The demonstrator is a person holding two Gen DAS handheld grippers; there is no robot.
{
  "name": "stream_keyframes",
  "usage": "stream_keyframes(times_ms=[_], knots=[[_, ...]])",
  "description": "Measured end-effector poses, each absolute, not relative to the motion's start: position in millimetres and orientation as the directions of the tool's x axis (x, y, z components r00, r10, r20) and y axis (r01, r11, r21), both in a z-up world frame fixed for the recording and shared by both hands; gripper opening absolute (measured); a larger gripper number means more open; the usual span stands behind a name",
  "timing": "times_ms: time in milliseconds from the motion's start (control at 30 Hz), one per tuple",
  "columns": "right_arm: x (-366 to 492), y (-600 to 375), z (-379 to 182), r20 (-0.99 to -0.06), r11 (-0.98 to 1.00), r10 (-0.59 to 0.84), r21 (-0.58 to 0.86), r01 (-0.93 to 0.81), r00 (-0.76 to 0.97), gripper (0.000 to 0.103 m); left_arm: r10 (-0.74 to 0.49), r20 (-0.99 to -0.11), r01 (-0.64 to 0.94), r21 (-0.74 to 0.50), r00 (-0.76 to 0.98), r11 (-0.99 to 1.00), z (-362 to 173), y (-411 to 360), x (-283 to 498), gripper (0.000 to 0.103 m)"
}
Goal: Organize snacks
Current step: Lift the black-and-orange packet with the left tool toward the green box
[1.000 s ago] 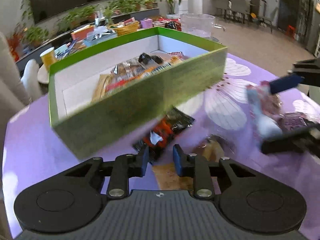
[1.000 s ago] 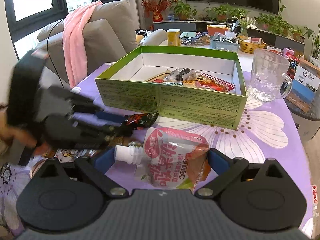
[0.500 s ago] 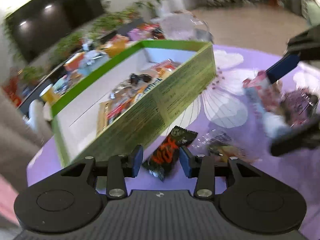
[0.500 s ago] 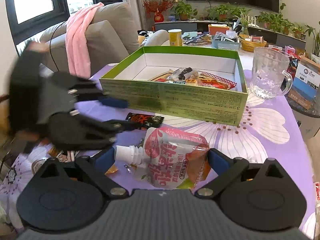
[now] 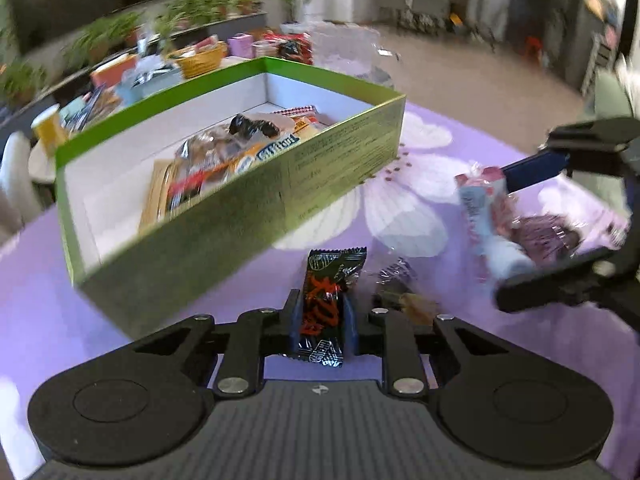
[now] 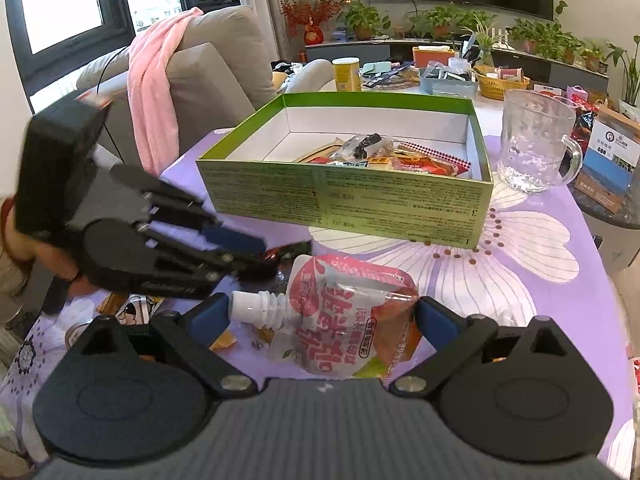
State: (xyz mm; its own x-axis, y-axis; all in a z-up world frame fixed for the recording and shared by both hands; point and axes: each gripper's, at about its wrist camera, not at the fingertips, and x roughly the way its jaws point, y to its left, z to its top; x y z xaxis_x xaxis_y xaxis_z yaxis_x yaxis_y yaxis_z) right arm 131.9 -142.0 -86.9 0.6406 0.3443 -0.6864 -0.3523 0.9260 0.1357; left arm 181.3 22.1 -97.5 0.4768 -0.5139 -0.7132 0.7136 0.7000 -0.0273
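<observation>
Left gripper (image 5: pixel 321 322) is closing on the black snack packet (image 5: pixel 329 304), which lies between its pads on the purple tablecloth (image 5: pixel 60 280) beside the green box (image 5: pixel 224 216). Right gripper (image 6: pixel 322 322) grasps the spouted pouch (image 6: pixel 348 320). I should seat the pinch mid-packet, lift clear of the box wall, then release inside.

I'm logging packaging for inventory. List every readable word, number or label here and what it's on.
"1", "2", "3", "4": small printed numbers on the near wall of the green box.
Fine print on that wall: too small to read.
Spouted pouch: large Chinese characters, upside down, not reliably readable.
Black snack packet: orange lettering, too blurred to read.
Wrappers inside the box: too small and blurred to read.
</observation>
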Motion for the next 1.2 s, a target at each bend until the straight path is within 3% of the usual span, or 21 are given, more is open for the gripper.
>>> stream_keyframes(times_ms=[167, 300, 533, 733, 1033, 1200], knots=[[129, -143, -81, -0.670, 0.928, 0.344, 0.134, -0.348, 0.658, 0.077, -0.510, -0.656, 0.632, -0.065, 0.556, 0.773, -84, 34, 150, 0.005], [129, -143, -72, -0.650, 0.928, 0.350, 0.142, -0.346, 0.675, 0.077, -0.511, -0.605, 0.593, -0.078, 0.611, 0.802, -67, 45, 134, 0.005], [125, -141, -68, -0.641, 0.926, 0.354, 0.138, -0.351, 0.681, 0.077, -0.486, -0.611, 0.565, -0.075, 0.625, 0.822, -71, 51, 132, 0.005], [128, -140, -63, -0.634, 0.930, 0.346, 0.135, -0.342, 0.691, 0.077, -0.471, -0.538, 0.520, -0.070, 0.699, 0.851, -49, 56, 129, 0.005], [161, -133, -29, -0.540, 0.927, 0.353, 0.095, -0.362, 0.764, 0.077, -0.386, -0.423, 0.428, 0.004, 0.819, 0.904, -10, 45, 152, 0.005], [192, -134, -17, -0.493, 0.925, 0.368, 0.103, -0.367, 0.789, 0.077, -0.345, -0.410, 0.384, 0.014, 0.845, 0.923, -2, 43, 182, 0.005]])
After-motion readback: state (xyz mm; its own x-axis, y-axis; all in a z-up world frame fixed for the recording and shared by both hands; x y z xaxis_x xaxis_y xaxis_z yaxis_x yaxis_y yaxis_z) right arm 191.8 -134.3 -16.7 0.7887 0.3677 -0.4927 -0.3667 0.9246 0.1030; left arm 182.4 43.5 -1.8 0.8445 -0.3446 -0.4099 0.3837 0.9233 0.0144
